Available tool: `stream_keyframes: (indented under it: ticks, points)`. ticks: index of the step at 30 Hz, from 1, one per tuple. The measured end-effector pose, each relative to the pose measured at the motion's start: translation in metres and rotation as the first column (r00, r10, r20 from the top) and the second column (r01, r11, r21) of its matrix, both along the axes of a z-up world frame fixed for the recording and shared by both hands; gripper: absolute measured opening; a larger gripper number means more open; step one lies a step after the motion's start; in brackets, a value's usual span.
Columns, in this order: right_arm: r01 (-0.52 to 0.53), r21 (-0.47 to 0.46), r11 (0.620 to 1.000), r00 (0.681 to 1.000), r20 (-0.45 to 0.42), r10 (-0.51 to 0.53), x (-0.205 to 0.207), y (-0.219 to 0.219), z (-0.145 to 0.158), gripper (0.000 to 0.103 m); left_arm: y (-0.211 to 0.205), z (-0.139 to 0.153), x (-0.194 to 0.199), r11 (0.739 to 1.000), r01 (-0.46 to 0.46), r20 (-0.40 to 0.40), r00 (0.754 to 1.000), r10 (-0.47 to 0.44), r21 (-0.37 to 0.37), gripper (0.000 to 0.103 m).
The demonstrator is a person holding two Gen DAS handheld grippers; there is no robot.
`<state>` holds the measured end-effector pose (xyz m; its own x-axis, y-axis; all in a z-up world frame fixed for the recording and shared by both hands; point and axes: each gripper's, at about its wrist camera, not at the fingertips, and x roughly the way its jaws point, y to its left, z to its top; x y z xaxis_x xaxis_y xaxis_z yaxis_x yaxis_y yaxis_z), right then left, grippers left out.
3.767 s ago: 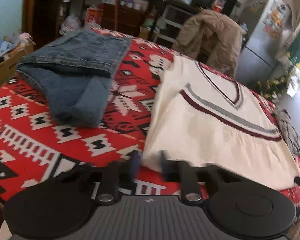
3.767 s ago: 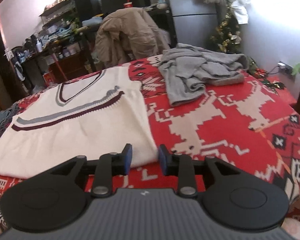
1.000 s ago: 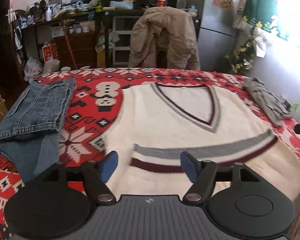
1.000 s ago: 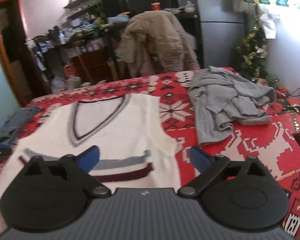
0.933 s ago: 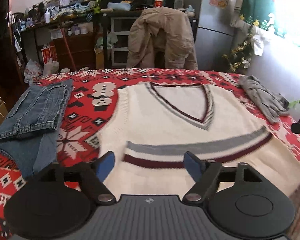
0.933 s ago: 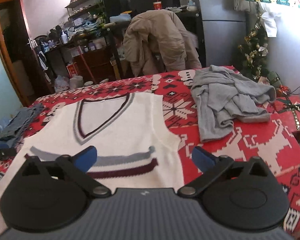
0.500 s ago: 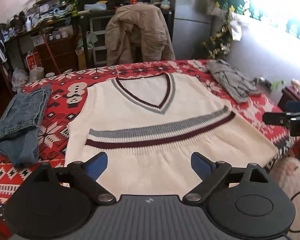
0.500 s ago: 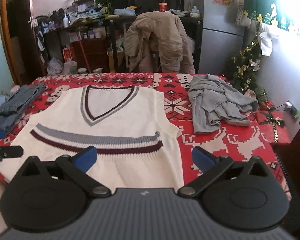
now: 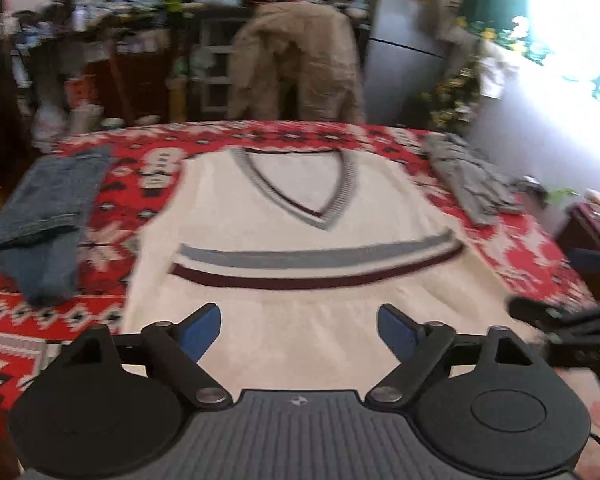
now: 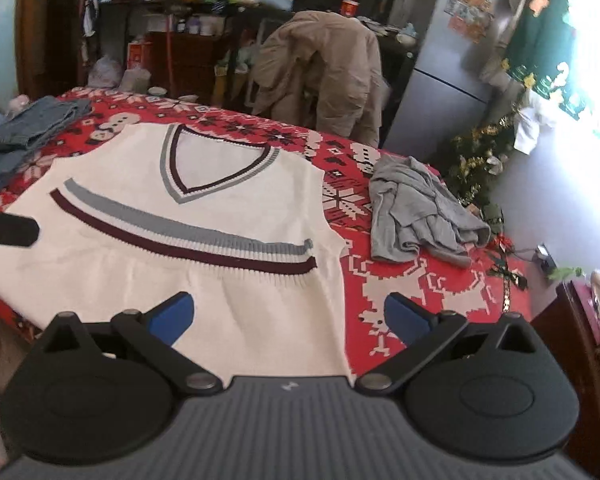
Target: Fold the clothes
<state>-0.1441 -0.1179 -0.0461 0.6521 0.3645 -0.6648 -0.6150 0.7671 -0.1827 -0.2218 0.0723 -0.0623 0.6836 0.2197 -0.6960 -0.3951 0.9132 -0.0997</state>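
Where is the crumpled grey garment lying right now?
In both views, the grey garment lies on the red patterned cloth, apart from and right of the white vest, near the table's far right edge.

Home: fridge (image 10: 440, 92), cluttered shelves (image 10: 188, 0)

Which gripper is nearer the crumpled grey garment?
Right. The right gripper hovers by the vest's edge nearest the grey garment; the left gripper is over the vest's middle hem, farther off.
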Motion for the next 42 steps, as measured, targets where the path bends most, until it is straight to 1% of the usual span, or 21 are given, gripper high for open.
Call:
stream_keyframes:
  ticks: [1, 3, 4, 6, 8, 9, 10, 13, 14, 16, 18, 19, 20, 21, 23, 24, 26, 31, 34, 38, 42]
  points:
    - [-0.007, 0.002, 1.0, 1.0, -0.015, 0.007, 0.0, 0.001, 0.0, 0.102, 0.001, -0.001, 0.0, 1.0, -0.02, -0.001, 1.0, 0.02, 0.003, 0.082]
    - [-0.009, -0.007, 1.0, 0.999, -0.033, 0.009, 0.0, 0.005, -0.001, 0.102, 0.006, -0.004, 0.001, 0.998, -0.024, -0.007, 1.0, 0.023, -0.052, 0.08]
    - [-0.017, -0.001, 1.0, 0.999, -0.036, 0.017, 0.0, 0.007, -0.001, 0.102, 0.009, -0.006, 0.002, 0.997, -0.026, -0.011, 1.0, 0.025, -0.079, 0.077]
    - [-0.034, 0.023, 0.999, 0.999, -0.039, 0.035, -0.001, 0.01, -0.002, 0.102, 0.012, -0.009, 0.002, 0.992, -0.022, -0.004, 1.0, 0.021, -0.121, 0.064]
    - [-0.039, 0.056, 0.998, 0.998, -0.04, 0.042, -0.004, 0.013, -0.002, 0.102, 0.013, -0.012, 0.0, 0.99, -0.036, 0.013, 0.999, 0.038, -0.139, 0.039]
    - [-0.028, 0.059, 0.998, 0.999, -0.038, 0.03, -0.005, 0.015, -0.003, 0.102, 0.013, -0.014, 0.0, 0.988, -0.04, 0.016, 0.999, 0.043, -0.149, 0.031]
    - [-0.015, 0.06, 0.998, 0.999, -0.035, 0.018, -0.005, 0.016, -0.004, 0.102, 0.016, -0.016, 0.001, 0.983, -0.031, 0.015, 0.999, 0.034, -0.181, 0.022]
    - [0.027, 0.061, 0.998, 0.999, -0.038, -0.025, -0.003, 0.019, -0.008, 0.102, 0.024, -0.025, 0.006, 0.964, -0.022, 0.015, 1.0, 0.027, -0.265, 0.021]
    - [0.033, 0.067, 0.997, 0.998, -0.055, -0.03, -0.001, 0.02, -0.009, 0.1, 0.026, -0.028, 0.007, 0.961, -0.03, 0.012, 0.999, 0.034, -0.274, 0.017]
    - [0.048, 0.111, 0.993, 0.995, -0.09, -0.038, 0.004, 0.018, -0.008, 0.087, 0.027, -0.032, 0.009, 0.958, -0.041, 0.009, 0.999, 0.045, -0.285, 0.009]
    - [0.072, 0.142, 0.987, 0.991, -0.122, -0.055, 0.011, 0.017, -0.01, 0.055, 0.029, -0.037, 0.013, 0.949, -0.022, 0.008, 1.0, 0.025, -0.313, 0.005]
    - [0.089, 0.151, 0.985, 0.988, -0.139, -0.068, 0.015, 0.016, -0.012, 0.045, 0.029, -0.039, 0.016, 0.949, -0.01, 0.01, 1.0, 0.014, -0.316, 0.003]
    - [0.106, 0.159, 0.982, 0.984, -0.157, -0.081, 0.019, 0.016, -0.014, 0.025, 0.028, -0.041, 0.019, 0.949, 0.0, 0.011, 1.0, 0.003, -0.316, 0.003]
    - [0.11, 0.168, 0.98, 0.981, -0.179, -0.08, 0.023, 0.017, -0.019, 0.016, 0.027, -0.043, 0.022, 0.956, 0.001, 0.006, 1.0, 0.001, -0.292, 0.003]
    - [0.115, 0.184, 0.976, 0.972, -0.225, -0.072, 0.032, 0.019, -0.029, 0.014, 0.027, -0.047, 0.027, 0.972, -0.004, 0.0, 1.0, 0.004, -0.233, 0.001]
    - [0.112, 0.187, 0.976, 0.973, -0.22, -0.069, 0.035, 0.02, -0.034, 0.011, 0.029, -0.05, 0.029, 0.978, -0.01, -0.003, 1.0, 0.009, -0.209, 0.001]
    - [0.107, 0.186, 0.977, 0.977, -0.2, -0.069, 0.041, 0.022, -0.042, 0.011, 0.041, -0.059, 0.033, 0.97, -0.015, -0.022, 1.0, 0.01, -0.242, 0.001]
    - [0.135, 0.165, 0.977, 0.965, -0.244, -0.092, 0.067, 0.024, -0.068, 0.007, 0.066, -0.073, 0.031, 0.968, -0.074, -0.069, 0.996, 0.059, -0.239, 0.001]
    - [0.131, 0.139, 0.982, 0.961, -0.262, -0.091, 0.079, 0.024, -0.083, 0.005, 0.08, -0.075, 0.022, 0.962, -0.088, -0.07, 0.995, 0.072, -0.257, 0.001]
    - [0.116, 0.13, 0.985, 0.963, -0.258, -0.08, 0.089, 0.028, -0.094, 0.005, 0.088, -0.076, 0.025, 0.961, -0.103, -0.071, 0.994, 0.087, -0.257, 0.001]
    - [0.112, 0.13, 0.985, 0.968, -0.24, -0.078, 0.1, 0.041, -0.093, 0.005, 0.092, -0.076, 0.033, 0.963, -0.113, -0.068, 0.993, 0.1, -0.243, 0.001]
